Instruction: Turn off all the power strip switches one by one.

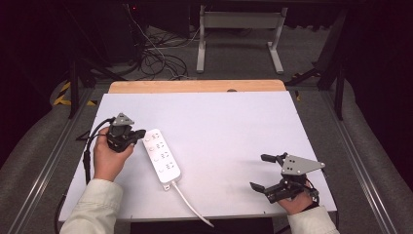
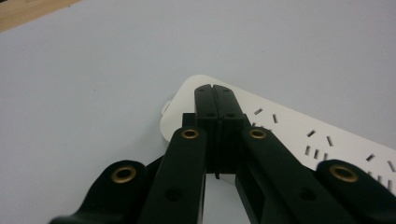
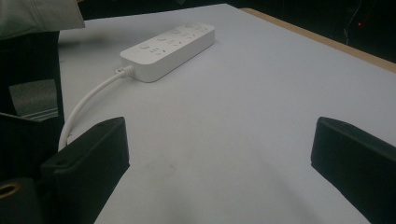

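One white power strip (image 1: 162,155) on the white table (image 1: 234,126), left of centre, with one white cord (image 1: 191,203) leaving its near end and running off the near edge. Four groups of sockets along its top face. Long axis diagonal: far end toward the left and back, cord end toward the near edge and slightly right. Two grippers. Left gripper (image 1: 138,133) just beside the strip's far end, jaws clenched together on nothing, tips over that end in the left gripper view (image 2: 215,91). Right gripper (image 1: 259,171) well apart at the near right, jaws spread wide, nothing between them.
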### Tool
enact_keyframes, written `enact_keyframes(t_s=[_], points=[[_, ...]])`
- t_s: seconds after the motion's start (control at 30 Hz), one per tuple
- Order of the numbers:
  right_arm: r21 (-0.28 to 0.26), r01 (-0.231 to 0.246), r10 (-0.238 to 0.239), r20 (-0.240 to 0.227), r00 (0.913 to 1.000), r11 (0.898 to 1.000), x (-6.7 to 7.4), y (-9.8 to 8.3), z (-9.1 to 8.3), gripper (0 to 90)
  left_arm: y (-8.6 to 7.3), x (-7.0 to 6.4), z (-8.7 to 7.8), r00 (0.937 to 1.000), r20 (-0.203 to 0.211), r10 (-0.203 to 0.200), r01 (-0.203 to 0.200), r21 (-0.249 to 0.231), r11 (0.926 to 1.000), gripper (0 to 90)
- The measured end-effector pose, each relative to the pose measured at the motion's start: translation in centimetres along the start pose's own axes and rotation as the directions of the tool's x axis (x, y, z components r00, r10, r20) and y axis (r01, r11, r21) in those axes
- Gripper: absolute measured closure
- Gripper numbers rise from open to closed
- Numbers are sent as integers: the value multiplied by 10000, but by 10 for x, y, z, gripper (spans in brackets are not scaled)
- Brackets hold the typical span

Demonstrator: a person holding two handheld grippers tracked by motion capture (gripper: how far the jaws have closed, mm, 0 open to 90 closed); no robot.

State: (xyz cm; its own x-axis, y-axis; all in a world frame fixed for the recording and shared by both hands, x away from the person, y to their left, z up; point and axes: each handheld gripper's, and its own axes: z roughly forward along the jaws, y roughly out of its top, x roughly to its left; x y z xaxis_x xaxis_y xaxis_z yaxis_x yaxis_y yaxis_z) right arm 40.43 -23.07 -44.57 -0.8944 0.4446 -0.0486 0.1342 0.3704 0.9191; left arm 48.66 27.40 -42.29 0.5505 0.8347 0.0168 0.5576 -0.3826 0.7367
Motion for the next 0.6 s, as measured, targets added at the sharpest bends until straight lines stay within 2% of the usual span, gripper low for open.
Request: enact_keyframes(t_s=[0.07,0.23,0.43,0.6], points=[[1,-51,51,-2,10000,10000,0,0,0,47,-1,1,2,9999,42,-144,144,-23,9999,900],[24,-53,53,1,10000,10000,0,0,0,47,-1,1,12,9999,-66,111,-110,169,9998,900],[25,-45,45,-4,10000,10000,-1,0,0,46,-6,2,23,9997,-116,221,-217,359,9991,900],[14,-61,61,-10,10000,10000,-1,0,0,46,-9,3,28,9999,7,153,-153,489,9987,900]])
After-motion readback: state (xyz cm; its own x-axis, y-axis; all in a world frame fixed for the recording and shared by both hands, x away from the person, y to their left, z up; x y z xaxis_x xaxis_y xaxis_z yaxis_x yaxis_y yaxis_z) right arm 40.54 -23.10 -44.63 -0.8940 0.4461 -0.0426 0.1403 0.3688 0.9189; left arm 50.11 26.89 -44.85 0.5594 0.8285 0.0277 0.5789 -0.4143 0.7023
